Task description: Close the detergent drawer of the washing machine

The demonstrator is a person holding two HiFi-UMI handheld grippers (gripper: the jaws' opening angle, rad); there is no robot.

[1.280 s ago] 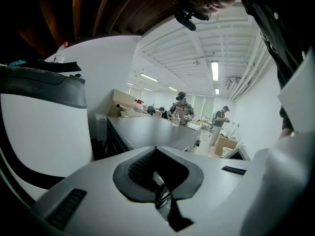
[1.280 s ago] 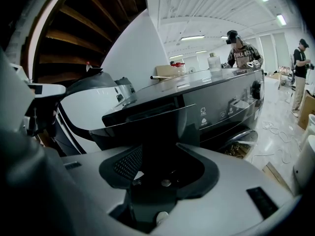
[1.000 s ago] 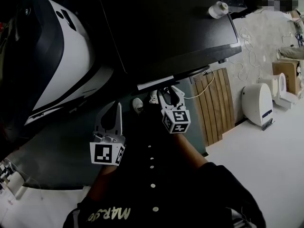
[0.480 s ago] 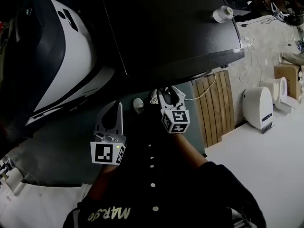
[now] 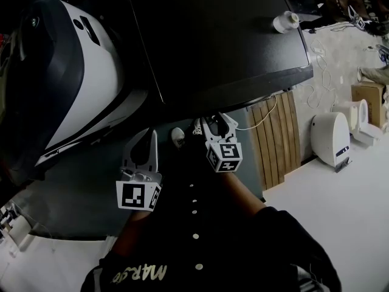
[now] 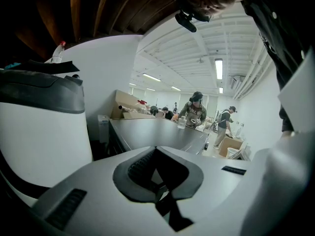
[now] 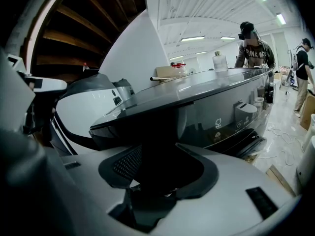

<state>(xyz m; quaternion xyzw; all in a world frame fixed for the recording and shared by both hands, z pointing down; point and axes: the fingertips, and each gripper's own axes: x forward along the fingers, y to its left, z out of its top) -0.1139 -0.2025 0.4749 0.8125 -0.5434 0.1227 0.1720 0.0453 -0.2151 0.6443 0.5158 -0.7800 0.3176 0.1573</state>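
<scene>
The dark washing machine [image 5: 219, 41] fills the middle of the head view, and its drawer front [image 7: 160, 127] sits flush under the top's front edge. My right gripper [image 5: 214, 119] [image 7: 160, 156] is right at that front, which is a dark mass between its wide-set jaws. Those jaws have just been opening, and I see no pad pressing on it. My left gripper [image 5: 149, 136] [image 6: 155, 149] hangs lower left, away from the machine, its jaws closed together on nothing.
A white bottle [image 5: 284, 22] stands on the machine's top at the far right. A large white-and-dark appliance [image 5: 79, 72] is on the left. A wooden slat panel [image 5: 276, 135], a white unit [image 5: 329, 135] and a cardboard box [image 5: 368, 96] are on the right.
The pale drawer edge that stuck out under the top's front edge a second ago has gone in and no longer shows. The left gripper has not moved.
</scene>
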